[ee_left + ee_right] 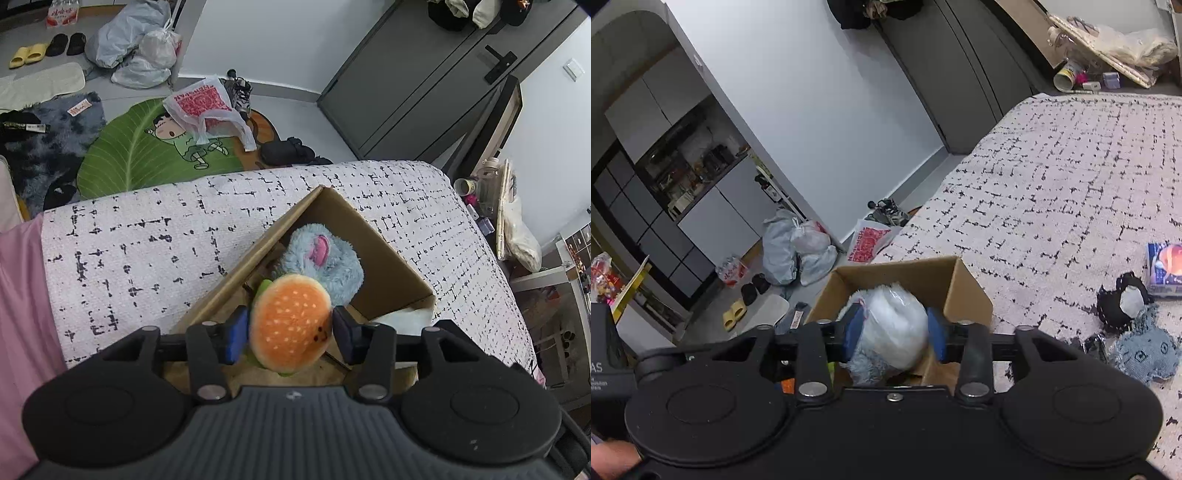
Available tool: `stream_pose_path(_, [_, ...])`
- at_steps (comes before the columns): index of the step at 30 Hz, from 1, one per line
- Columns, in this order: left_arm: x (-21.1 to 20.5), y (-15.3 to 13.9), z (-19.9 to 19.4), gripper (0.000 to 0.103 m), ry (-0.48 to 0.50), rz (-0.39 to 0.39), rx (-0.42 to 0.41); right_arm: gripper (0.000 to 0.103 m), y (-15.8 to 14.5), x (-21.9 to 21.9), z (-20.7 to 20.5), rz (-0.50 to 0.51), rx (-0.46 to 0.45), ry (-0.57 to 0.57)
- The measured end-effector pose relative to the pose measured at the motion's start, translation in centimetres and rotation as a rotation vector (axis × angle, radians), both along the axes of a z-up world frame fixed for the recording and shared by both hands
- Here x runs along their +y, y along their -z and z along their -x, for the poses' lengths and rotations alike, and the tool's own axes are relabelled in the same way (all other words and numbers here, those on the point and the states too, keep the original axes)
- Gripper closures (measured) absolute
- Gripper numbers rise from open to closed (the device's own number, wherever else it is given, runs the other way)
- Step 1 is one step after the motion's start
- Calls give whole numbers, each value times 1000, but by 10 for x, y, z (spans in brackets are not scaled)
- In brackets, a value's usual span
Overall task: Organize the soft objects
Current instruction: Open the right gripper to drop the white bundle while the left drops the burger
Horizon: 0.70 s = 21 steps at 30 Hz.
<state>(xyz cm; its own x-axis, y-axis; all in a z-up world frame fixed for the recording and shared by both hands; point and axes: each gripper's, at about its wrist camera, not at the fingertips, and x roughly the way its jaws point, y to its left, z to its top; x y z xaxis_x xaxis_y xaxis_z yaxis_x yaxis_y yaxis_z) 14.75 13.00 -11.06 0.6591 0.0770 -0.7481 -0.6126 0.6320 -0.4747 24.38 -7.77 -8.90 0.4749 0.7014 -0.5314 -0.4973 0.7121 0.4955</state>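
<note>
An open cardboard box point(388, 258) stands on the bed with a fluffy blue plush point(321, 258) inside it. My left gripper point(290, 338) hovers over the box. An orange burger plush point(291, 325) sits between its blue pads, which stand just off its sides, so the jaws are open. In the right wrist view my right gripper point(895, 332) is over the same box point(894, 264). A white fluffy bundle in clear plastic point(894, 332) lies between its pads, resting on a blue-grey plush point(866, 365). The pads do not squeeze it.
The bed cover point(1052, 184) is white with black marks. On it to the right lie a denim plush point(1145, 350), a black-and-white soft item point(1123, 302) and a blue packet point(1165, 269). Plastic bags point(140, 44) and a green leaf rug point(129, 155) are on the floor beyond.
</note>
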Motion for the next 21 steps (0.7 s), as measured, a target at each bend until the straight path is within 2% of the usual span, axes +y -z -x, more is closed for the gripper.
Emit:
stream_pose_path(1, [-1, -1, 0, 53, -2, -1, 1, 52, 0, -3, 0, -6, 4, 8])
stream_pose_path(4, [-3, -5, 0, 45, 1, -16, -10, 49, -6, -11, 0, -30, 10, 20])
stream_pose_path(7, [-10, -12, 0, 37, 11, -60, -18, 43, -15, -17, 0, -46, 13, 31])
stream_pose_path(10, [-17, -18, 1, 34, 28, -105, -19, 37, -28, -26, 1, -44, 10, 42])
stream_pose_path(12, [-22, -23, 0, 34, 42, -124, -17, 30, -36, -36, 3, -37, 6, 52])
stream_pose_path(16, [-31, -33, -1, 33, 57, -137, -19, 9, -55, -58, 5, 3, -10, 85])
stream_pose_path(21, [-50, -50, 2, 24, 75, -137, -39, 7, -75, -81, 4, 43, -44, 115])
